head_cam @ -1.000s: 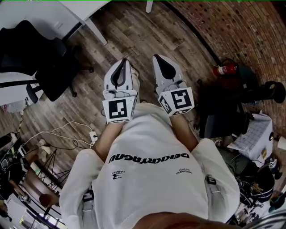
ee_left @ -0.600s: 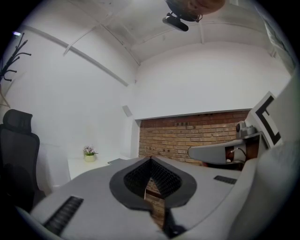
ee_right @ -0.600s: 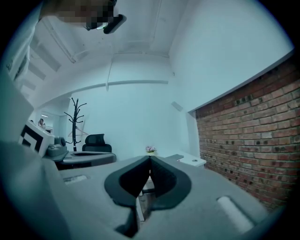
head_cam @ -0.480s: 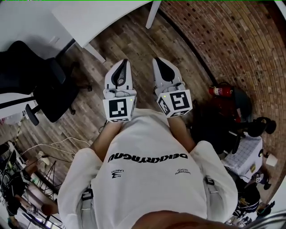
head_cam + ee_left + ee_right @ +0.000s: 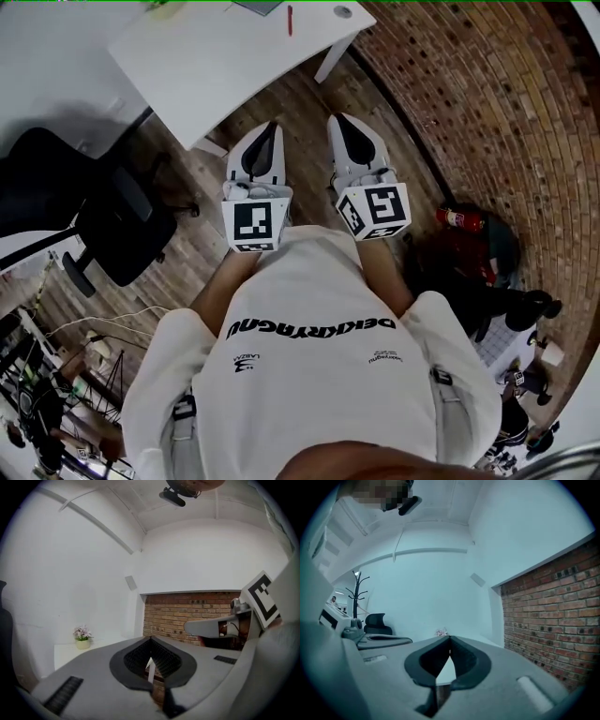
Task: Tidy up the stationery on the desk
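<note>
The wooden floor [image 5: 300,103] fills most of the head view, and a curved brick wall [image 5: 487,103] runs down the right side. A white tabletop [image 5: 225,56] sits at the top of the view, on white legs. A person in a white shirt [image 5: 319,375] stands over the floor and holds out both grippers side by side. They point toward the tabletop, and their tips are near its front edge but over the floor. A black chair [image 5: 112,225] on wheels stands to the person's left. The left gripper [image 5: 270,127] is closed tight, with its two jaws touching and nothing between them. The right gripper [image 5: 337,120] is closed tight too and holds nothing. Each one has a cube with black and white squares at its back end. A red fire extinguisher [image 5: 459,218] lies on the floor by the brick wall, next to some dark things that are hard to make out. A red pen [image 5: 290,19] lies on the far part of the tabletop, well away from both grippers. A small round grey thing [image 5: 343,12] is near the tabletop's right corner. In the left gripper view, a little pot of pink flowers [image 5: 83,638] stands on the tabletop by the white wall.
</note>
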`<action>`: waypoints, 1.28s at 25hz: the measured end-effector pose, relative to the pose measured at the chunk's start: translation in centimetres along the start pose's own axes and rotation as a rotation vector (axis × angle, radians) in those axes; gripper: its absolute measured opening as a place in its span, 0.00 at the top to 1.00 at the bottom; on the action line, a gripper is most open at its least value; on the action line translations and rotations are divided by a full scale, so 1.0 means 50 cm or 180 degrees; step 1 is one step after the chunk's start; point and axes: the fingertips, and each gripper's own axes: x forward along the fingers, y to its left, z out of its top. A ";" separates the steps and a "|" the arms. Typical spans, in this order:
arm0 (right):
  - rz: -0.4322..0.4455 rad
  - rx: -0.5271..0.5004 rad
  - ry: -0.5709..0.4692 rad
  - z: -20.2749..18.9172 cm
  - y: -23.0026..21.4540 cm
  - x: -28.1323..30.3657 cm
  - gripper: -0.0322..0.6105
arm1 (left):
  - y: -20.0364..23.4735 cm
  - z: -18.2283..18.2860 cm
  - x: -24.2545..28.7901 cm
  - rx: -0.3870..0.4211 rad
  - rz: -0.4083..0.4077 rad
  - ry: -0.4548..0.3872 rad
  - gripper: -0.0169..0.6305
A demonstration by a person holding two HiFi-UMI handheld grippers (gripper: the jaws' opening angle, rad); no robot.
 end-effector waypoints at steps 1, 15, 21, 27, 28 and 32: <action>-0.0027 0.0015 0.0007 0.002 -0.005 0.024 0.95 | 0.017 -0.002 0.017 -0.0016 -0.0024 0.0031 0.98; -0.0150 0.0024 0.0155 -0.022 -0.070 0.229 0.95 | 0.157 -0.037 0.201 -0.0037 -0.0010 0.0258 0.98; -0.0071 0.0160 0.0200 -0.026 -0.139 0.352 0.95 | 0.212 -0.053 0.330 0.0000 0.0074 0.0489 0.98; 0.0105 0.0241 0.0348 -0.028 -0.220 0.499 0.95 | 0.273 -0.049 0.489 0.0025 0.0247 0.0630 0.98; 0.0131 0.0253 0.0382 -0.029 -0.234 0.522 0.95 | 0.281 -0.050 0.515 0.0020 0.0272 0.0661 0.98; 0.0228 0.0300 0.0526 -0.037 -0.292 0.611 0.95 | 0.299 -0.064 0.615 -0.0027 0.0299 0.0893 0.98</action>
